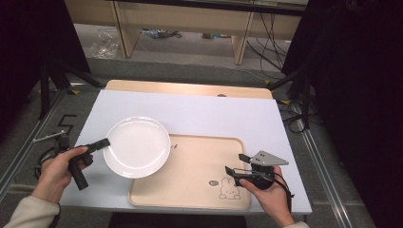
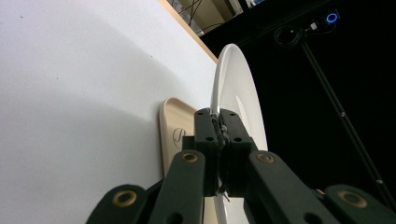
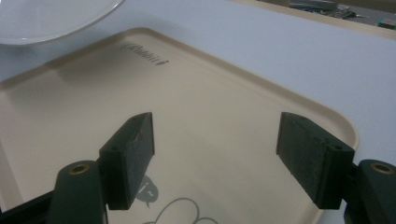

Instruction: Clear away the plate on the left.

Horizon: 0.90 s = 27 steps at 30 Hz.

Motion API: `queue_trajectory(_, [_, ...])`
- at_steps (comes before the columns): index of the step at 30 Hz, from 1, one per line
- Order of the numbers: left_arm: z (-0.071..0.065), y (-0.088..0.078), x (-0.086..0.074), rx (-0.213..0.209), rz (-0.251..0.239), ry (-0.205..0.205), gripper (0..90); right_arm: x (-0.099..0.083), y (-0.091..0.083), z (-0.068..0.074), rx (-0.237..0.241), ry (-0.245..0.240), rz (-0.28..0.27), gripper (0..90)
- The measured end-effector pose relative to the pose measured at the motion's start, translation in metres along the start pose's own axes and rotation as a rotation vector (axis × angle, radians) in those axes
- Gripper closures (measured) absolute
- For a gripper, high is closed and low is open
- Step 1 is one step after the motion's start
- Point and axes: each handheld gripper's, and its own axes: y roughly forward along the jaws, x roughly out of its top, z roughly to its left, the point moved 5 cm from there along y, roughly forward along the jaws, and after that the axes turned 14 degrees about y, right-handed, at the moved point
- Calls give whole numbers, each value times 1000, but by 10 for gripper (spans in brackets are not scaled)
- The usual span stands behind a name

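The white plate [image 1: 137, 147] is held by its left rim in the left gripper [image 1: 105, 142]. In the left gripper view the two black jaws are pressed together on the thin edge of the plate [image 2: 233, 84], with the rim pinched between the pads and the plate seen edge-on, rising away from the jaws.

Landmark: the beige tray [image 1: 199, 183], which lies on the white table sheet [image 1: 214, 111].

- Plate: at the tray's far-left corner. Its right part overlaps that corner; the rest extends out over the white sheet to the left of the tray. Whether the plate touches the tray or sits just above it cannot be told.
- Left gripper: to the left of the tray, off its edge, at the plate's left rim. The left hand [image 1: 59, 171] grips the handle lower left of the plate.
- Right gripper [image 1: 237, 164]: over the tray's right part, near the right edge, just beyond the rabbit drawing [image 1: 229, 187] printed on the tray. The right hand [image 1: 268, 190] holds it at the tray's near-right corner.

The right gripper [image 3: 215, 154] has its jaws set wide apart with nothing between them; through the gap the tray [image 3: 219, 100] surface shows, with the plate's [image 3: 46, 18] rim at the tray's far corner.
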Motion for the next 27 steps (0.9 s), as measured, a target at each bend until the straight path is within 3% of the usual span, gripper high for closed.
queue_trajectory(10, [-2, 2, -1, -8, 5, -4, 867, 0, 0, 1, 3, 4, 0, 288])
queue_trajectory(12, [-3, 2, -2, -7, 8, -2, 867, 0, 0, 3, 26, 25, -5, 289])
queue_trajectory(14, [-3, 3, -2, -9, 8, -2, 866, 3, -2, 1, 13, -1, -32, 290])
queue_trajectory(16, [-3, 3, -2, -11, 8, -4, 866, 2, 0, 2, 17, 18, -40, 290])
queue_trajectory(18, [-3, 3, -2, -13, 8, -4, 866, 1, -1, 2, 28, 22, -17, 290])
queue_trajectory(20, [-3, 3, -2, -12, 8, -2, 866, 3, -2, 0, 6, 5, -31, 289])
queue_trajectory(21, [-3, 3, -2, -13, 8, -3, 866, 2, -3, 1, 0, 19, -32, 289])
queue_trajectory(26, [-4, 4, -3, -13, 10, -1, 866, 2, -1, 2, 25, 31, -35, 289])
queue_trajectory(27, [-4, 4, -3, -14, 10, -2, 866, 2, -3, 2, 6, 29, -22, 289])
